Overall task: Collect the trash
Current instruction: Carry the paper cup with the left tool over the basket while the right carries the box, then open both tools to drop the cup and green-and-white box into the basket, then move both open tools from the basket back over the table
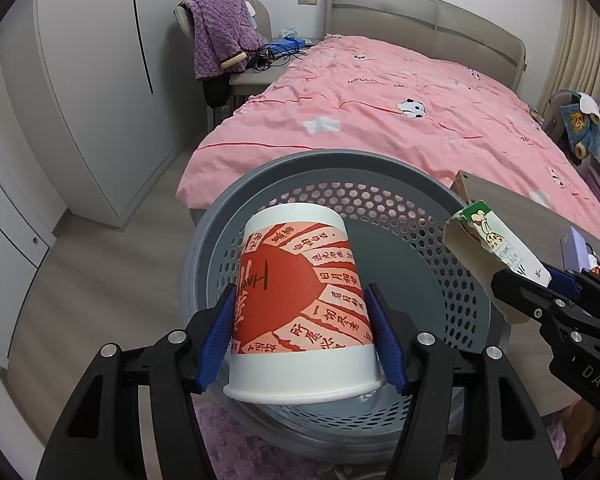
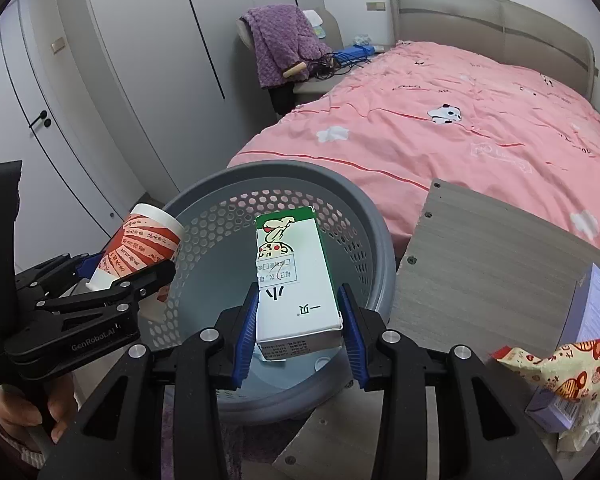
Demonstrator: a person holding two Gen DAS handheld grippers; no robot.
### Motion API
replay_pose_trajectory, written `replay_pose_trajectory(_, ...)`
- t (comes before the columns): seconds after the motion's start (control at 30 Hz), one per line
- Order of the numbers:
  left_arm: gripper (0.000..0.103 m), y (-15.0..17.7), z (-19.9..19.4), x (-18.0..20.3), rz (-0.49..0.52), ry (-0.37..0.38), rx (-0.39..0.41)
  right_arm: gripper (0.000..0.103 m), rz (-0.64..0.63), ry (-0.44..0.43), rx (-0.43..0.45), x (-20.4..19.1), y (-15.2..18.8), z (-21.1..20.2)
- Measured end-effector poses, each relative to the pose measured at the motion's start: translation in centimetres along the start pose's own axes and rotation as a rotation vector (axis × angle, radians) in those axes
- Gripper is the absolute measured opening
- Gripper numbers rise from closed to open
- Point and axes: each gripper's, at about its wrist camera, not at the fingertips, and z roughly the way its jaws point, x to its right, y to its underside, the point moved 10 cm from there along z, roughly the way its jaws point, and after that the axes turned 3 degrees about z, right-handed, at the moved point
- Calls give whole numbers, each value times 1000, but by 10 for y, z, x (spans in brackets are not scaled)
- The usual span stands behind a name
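Note:
My left gripper (image 1: pixel 300 332) is shut on a red and white paper cup (image 1: pixel 300 304), held upside down over the grey perforated trash basket (image 1: pixel 440 232). My right gripper (image 2: pixel 298 332) is shut on a white and green carton box (image 2: pixel 292 276), held over the same basket (image 2: pixel 364 216). The right gripper and its carton (image 1: pixel 496 248) show at the right of the left wrist view. The left gripper with the cup (image 2: pixel 140 248) shows at the left of the right wrist view. The basket's floor looks bare.
A bed with a pink cover (image 1: pixel 380 112) lies behind the basket. A grey wooden table (image 2: pixel 480 264) stands right of the basket, with a snack wrapper (image 2: pixel 568 364) and a lilac box (image 2: pixel 592 304) on it. White wardrobes (image 2: pixel 120 80) stand left. A chair with a purple blanket (image 1: pixel 220 32) is beyond.

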Motion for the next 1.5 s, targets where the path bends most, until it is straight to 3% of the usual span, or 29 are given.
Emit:
replay_pose_trajectory(0.53, 61, -4, 0, 6, 19, -17, 6, 40, 13, -10, 15, 0, -8, 3)
replay_pose_trajectory(0.63, 62, -5, -1, 4, 15, -21, 4, 47, 16, -9, 28, 1, -9, 0)
replay_pose_trajectory(0.73, 71, -5, -3, 1, 10, -31, 6, 49, 14, -10, 38, 0, -10, -4)
replay_pose_trajectory(1.5, 71, -9, -17, -8, -16, -70, 35, 51, 36, 6, 62, 12, -7, -23)
